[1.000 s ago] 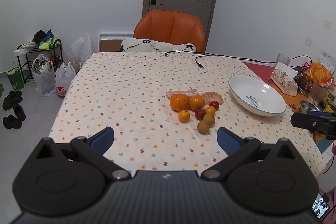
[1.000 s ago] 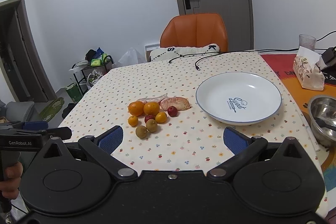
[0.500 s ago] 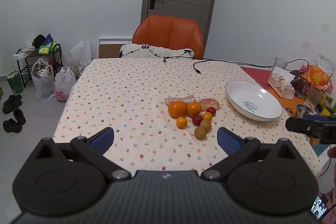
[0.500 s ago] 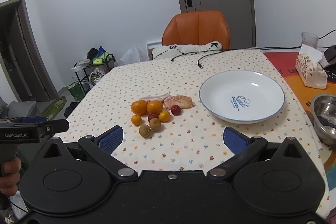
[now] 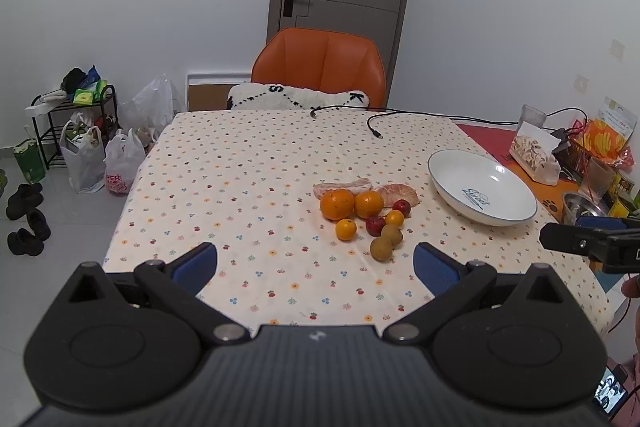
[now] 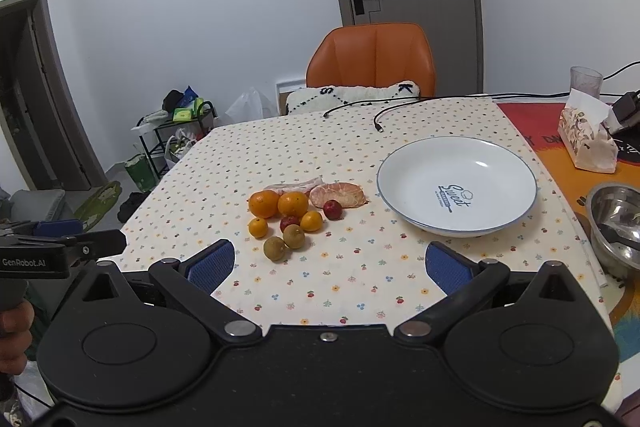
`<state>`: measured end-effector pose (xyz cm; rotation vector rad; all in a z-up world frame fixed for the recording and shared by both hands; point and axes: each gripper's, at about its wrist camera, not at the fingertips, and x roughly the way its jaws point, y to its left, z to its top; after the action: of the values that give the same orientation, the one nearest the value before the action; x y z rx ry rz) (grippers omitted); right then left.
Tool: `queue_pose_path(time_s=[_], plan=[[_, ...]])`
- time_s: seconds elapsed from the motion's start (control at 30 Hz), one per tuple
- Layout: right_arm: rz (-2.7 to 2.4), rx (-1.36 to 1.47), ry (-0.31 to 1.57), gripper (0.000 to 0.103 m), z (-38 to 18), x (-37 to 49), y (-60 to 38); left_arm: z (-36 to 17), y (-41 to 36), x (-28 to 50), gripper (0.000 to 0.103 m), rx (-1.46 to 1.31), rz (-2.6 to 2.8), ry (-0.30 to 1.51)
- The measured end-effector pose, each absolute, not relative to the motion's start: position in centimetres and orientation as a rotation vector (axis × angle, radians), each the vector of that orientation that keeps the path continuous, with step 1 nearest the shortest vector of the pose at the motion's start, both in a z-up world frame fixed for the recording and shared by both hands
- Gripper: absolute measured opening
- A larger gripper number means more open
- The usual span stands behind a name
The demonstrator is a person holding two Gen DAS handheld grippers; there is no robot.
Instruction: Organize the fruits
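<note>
Orange fruit cluster (image 6: pixel 294 217), white plate (image 6: pixel 456 183) rightward

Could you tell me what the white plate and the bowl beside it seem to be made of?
White plate: probably glazed ceramic, given its glossy highlight, blue rim line and printed lettering. Bowl: likely stainless steel, grey and mirror-like with dark reflections inside.

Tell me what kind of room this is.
Most likely a home dining area: a table under a floral tablecloth, an orange chair pulled up to it, and shopping bags and shoes on the floor.
</note>
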<state>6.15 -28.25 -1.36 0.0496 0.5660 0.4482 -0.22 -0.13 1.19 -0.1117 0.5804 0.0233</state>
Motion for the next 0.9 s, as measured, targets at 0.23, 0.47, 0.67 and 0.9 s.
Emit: queue_pose_path(time_s=[0.23,0.47,0.67,0.9], plan=[[0.447,0.060,0.570,0.103,-1.4,6.2,-28.4,1.2,-0.3,-0.1,0.103,-0.107,0.020,0.584],[0.443,0.071,0.571,0.103,-1.5,6.4,-29.0,1.2,-0.6,-0.1,0.103,-0.100,0.021,0.581],[0.446,0.075,0.569,0.103,-1.7,6.4,-29.0,1.0,-0.4,-0.4,0.103,-0.116,0.033,0.557],[0.497,0.111,0.564,0.103,-2.2,6.5,-29.3,0.4,-0.6,-0.1,0.103,-0.109,0.025,0.564]])
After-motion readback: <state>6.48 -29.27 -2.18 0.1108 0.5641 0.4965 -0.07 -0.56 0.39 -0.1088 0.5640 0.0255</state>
